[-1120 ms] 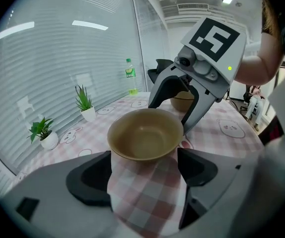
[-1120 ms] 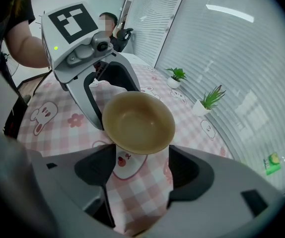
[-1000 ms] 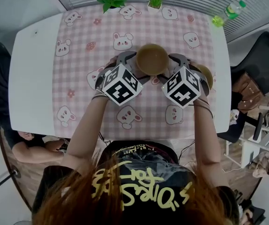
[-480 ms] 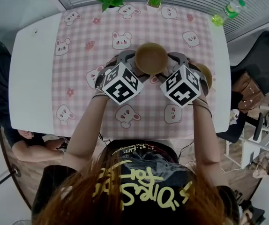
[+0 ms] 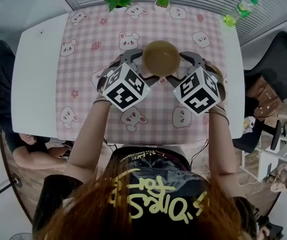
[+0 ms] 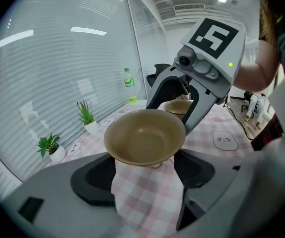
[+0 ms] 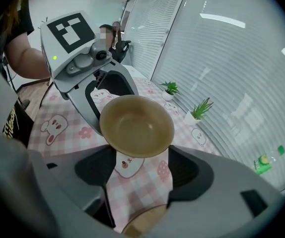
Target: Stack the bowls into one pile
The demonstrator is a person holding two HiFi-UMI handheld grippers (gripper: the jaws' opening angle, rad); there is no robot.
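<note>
Left hand-held gripper (image 6: 145, 158) and right hand-held gripper (image 7: 141, 158) share one load. Each pinches the lower wall of the same tan bowl (image 5: 161, 57) from opposite sides, with its jaws set wide around the bowl's foot. The left hand-held gripper's jaws have just been closing, and the bowl sits between them. A wide grip from both sides looks chosen to keep the open bowl level and stop it tipping, since a single pinch on a round wall would let it swing.

The bowl hangs upright over the middle of the pink checked cloth (image 5: 83, 69), a little toward the cloth's far edge. As far as I can judge it is clear of the fabric, since bare checks show beneath its foot in both gripper views.

A second bowl (image 6: 178, 106) of the same colour rests on the cloth near its right edge, just behind the right hand-held gripper. It is probably the base of the pile, so the carried bowl needs to travel right and come down centred into it.

Two potted plants (image 5: 117, 0) stand at the cloth's far edge. A bottle (image 5: 247, 7) stands beyond its far right corner. The white worktop (image 5: 33, 84) shows bare to the cloth's left.
</note>
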